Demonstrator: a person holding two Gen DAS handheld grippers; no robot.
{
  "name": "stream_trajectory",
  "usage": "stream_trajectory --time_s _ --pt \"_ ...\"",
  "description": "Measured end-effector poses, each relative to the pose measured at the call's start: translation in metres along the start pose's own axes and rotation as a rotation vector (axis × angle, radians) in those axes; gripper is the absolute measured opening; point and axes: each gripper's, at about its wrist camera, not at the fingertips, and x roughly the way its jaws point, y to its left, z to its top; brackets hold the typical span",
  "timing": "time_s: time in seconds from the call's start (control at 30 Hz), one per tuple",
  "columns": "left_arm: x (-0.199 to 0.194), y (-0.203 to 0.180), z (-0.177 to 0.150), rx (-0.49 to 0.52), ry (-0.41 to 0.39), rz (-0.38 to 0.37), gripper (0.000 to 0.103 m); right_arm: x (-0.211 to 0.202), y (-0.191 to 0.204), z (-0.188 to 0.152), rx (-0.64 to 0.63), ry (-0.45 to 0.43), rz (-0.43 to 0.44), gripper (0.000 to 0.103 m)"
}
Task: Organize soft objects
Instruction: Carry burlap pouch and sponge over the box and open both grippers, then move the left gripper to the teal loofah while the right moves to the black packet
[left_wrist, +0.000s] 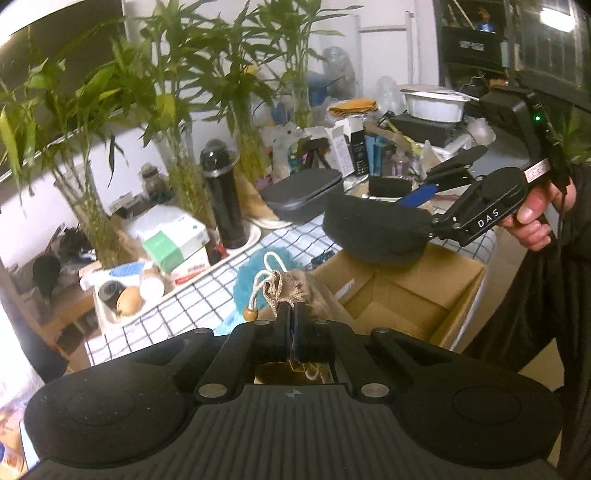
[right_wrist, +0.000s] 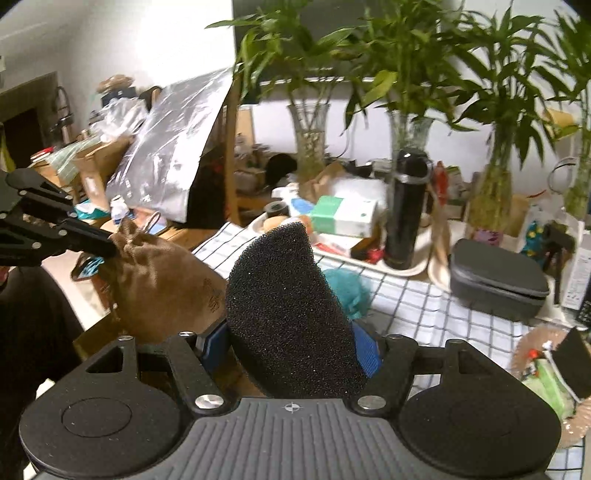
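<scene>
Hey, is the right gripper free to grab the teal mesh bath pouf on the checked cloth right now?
Probably not. The right gripper is already shut on a black foam sponge, which fills its jaws and sits between it and the teal mesh bath pouf. It would likely need to drop the sponge first.

We see a coarse, open-pored black foam sponge (right_wrist: 291, 317), matt and rough all over. Beside it the tan drawstring pouch (right_wrist: 162, 284) looks like soft, suede-like cloth with a dull nap; in the left wrist view its white cord carries a smooth, glossy brown wooden bead (left_wrist: 250, 315). The teal mesh bath puff (right_wrist: 349, 291) is a frilly synthetic net. The counter (right_wrist: 417, 306) wears a white woven cloth with a dark grid. The open brown cardboard box (left_wrist: 402, 295) is plain matt paperboard. The tall black flask (right_wrist: 406, 210) shines like lacquered metal, and the grey zip case (right_wrist: 495, 284) has a fine matt fabric skin.
</scene>
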Motion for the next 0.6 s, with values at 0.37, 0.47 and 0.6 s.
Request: stream_trajectory --time_s 0.37,0.47,0.6 --pt "0.007 -0.002 -0.008 -0.073 0.065 -0.028 0.006 0.013 0.018 -0.009 -0.077 0.120 0.039 0.088" --pt "0.012 -0.001 -0.010 -0.089 0.092 -0.042 0.027 0.011 0.020 -0.009 -0.091 0.116 0.046 0.095" --pt "0.013 -0.002 -0.017 -0.078 0.083 -0.010 0.055 0.012 0.019 -0.010 -0.091 0.119 0.040 0.099"
